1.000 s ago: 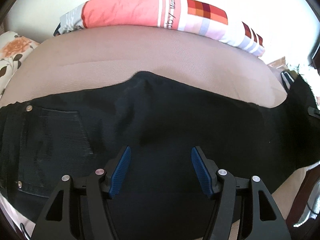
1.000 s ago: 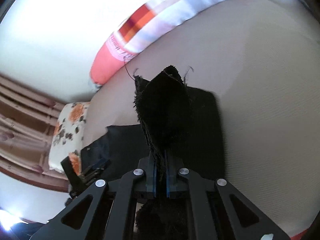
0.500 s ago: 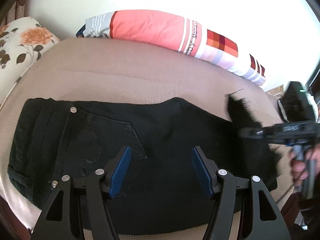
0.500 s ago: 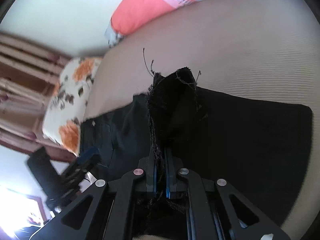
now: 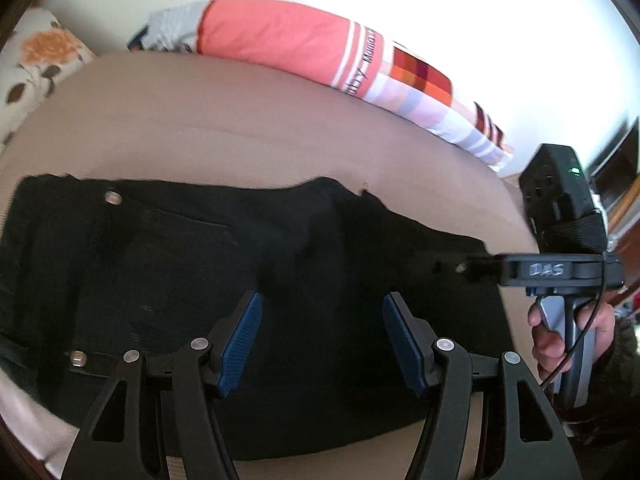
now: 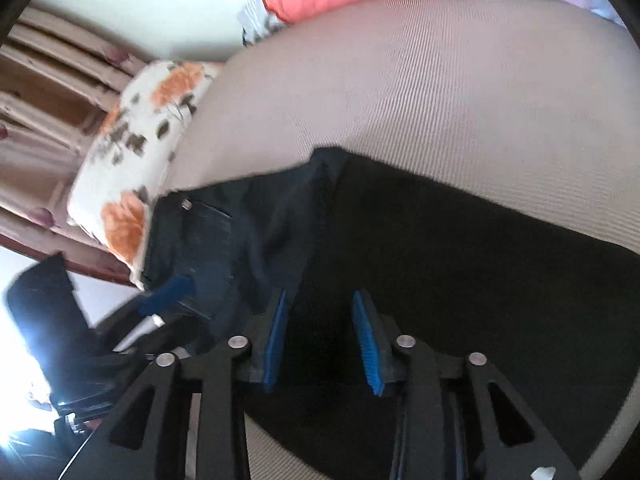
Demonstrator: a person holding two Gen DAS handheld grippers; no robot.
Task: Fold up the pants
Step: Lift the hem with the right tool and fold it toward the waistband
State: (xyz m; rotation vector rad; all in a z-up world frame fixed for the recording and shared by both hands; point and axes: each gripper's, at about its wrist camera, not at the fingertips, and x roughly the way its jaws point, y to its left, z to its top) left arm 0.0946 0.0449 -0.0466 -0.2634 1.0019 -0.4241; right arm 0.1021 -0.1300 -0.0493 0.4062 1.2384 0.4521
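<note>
Black pants [image 5: 280, 264] lie folded flat on a beige bed [image 5: 240, 128], waistband and rivets at the left, the leg end laid over the upper part. My left gripper [image 5: 322, 338] is open and empty just above the near edge of the pants. My right gripper [image 6: 320, 334] is open over the folded leg [image 6: 440, 280], holding nothing. In the left wrist view the right gripper [image 5: 472, 268] reaches in from the right over the pants. The left gripper [image 6: 168, 294] shows at the left of the right wrist view.
A coral, striped and checked pillow [image 5: 320, 48] lies along the far edge by the white wall. A floral cushion [image 6: 136, 168] sits at the waistband end of the bed, with a wooden headboard [image 6: 48, 92] behind it.
My right gripper carried the leg end over the pants toward the waistband, then opened and let it go. The leg now lies flat. My left gripper stayed open and pulled back slightly.
</note>
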